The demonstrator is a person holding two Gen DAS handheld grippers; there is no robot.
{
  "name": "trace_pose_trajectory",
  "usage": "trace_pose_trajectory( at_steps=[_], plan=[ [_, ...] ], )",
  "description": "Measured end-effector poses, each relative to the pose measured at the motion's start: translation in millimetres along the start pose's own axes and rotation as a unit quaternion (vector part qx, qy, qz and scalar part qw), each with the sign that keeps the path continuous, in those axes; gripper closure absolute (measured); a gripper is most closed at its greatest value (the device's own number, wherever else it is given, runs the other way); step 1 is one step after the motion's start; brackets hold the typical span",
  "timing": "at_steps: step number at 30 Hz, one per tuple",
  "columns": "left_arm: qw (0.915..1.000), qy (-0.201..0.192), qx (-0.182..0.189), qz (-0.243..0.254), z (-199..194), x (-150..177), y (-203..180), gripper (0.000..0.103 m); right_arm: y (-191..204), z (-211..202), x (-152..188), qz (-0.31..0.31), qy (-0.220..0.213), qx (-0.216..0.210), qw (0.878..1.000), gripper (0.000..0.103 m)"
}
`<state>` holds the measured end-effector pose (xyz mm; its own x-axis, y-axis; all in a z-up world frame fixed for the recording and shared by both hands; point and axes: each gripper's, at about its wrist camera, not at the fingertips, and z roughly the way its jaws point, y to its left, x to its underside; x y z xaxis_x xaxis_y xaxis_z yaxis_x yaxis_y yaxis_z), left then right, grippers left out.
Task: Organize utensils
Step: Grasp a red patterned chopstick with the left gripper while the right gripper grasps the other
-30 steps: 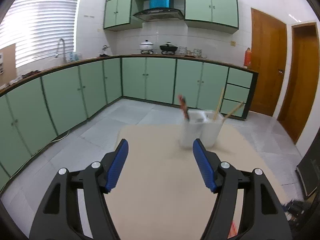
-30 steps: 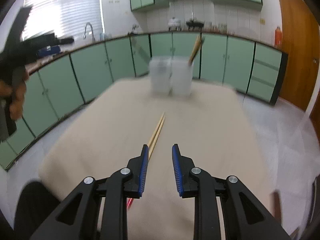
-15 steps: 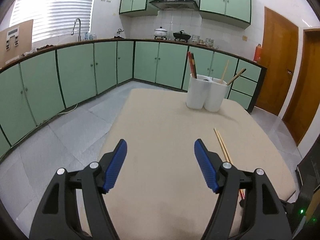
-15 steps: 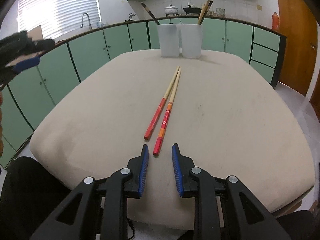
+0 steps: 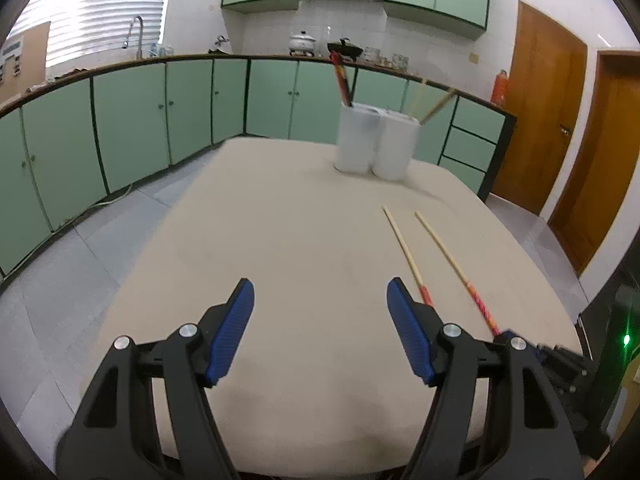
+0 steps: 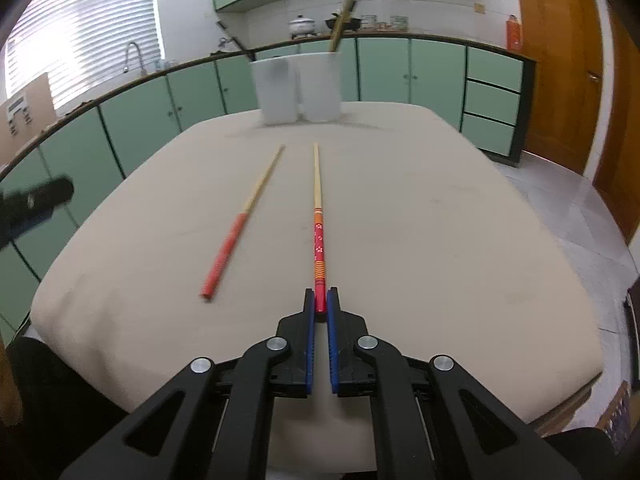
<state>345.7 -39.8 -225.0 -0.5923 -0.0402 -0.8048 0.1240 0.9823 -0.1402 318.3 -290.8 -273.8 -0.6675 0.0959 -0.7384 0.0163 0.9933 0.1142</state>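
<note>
Two chopsticks with red handles lie on the beige table [image 6: 440, 240]. My right gripper [image 6: 320, 300] is shut on the red end of the patterned chopstick [image 6: 318, 216], which points toward two white holder cups [image 6: 298, 88]. The plain red-handled chopstick [image 6: 244, 220] lies loose to its left. In the left wrist view both chopsticks [image 5: 404, 248] lie to the right of my left gripper [image 5: 320, 312], which is open and empty above the table. The cups [image 5: 376, 140] stand at the far end, each holding chopsticks.
Green kitchen cabinets [image 5: 132, 120] run along the left and back walls. Wooden doors [image 5: 548, 120] are at the right. The table's near edge [image 6: 280, 440] is just below the right gripper. The left gripper shows blurred at the left edge of the right wrist view [image 6: 36, 200].
My right gripper has moved forward and closed on the patterned chopstick's red end; the two chopsticks now lie apart. My left gripper has shifted nearer the table, still open.
</note>
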Motion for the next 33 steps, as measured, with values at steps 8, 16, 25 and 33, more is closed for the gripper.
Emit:
trace_pose_trajectory(
  at_steps=[8, 16, 25, 33],
  plan=[
    [0.9992, -0.002, 0.013, 0.037, 10, 29, -50, 0.037, -32, -2, 0, 0.03, -0.002, 0.015, 0.999, 0.097],
    [0.9979, 0.019, 0.024, 0.058, 34, 52, -82, 0.037, -36, -3, 2, 0.026, -0.005, 0.008, 1.0, 0.097],
    [0.9982, 0.029, 0.018, 0.05, 57, 54, -78, 0.077, -35, -1, 0, 0.021, -0.005, 0.004, 1.0, 0.097],
    [0.9995, 0.017, 0.007, 0.028, 52, 52, -63, 0.098, -32, 0, -2, 0.02, -0.005, 0.002, 1.0, 0.097]
  ],
)
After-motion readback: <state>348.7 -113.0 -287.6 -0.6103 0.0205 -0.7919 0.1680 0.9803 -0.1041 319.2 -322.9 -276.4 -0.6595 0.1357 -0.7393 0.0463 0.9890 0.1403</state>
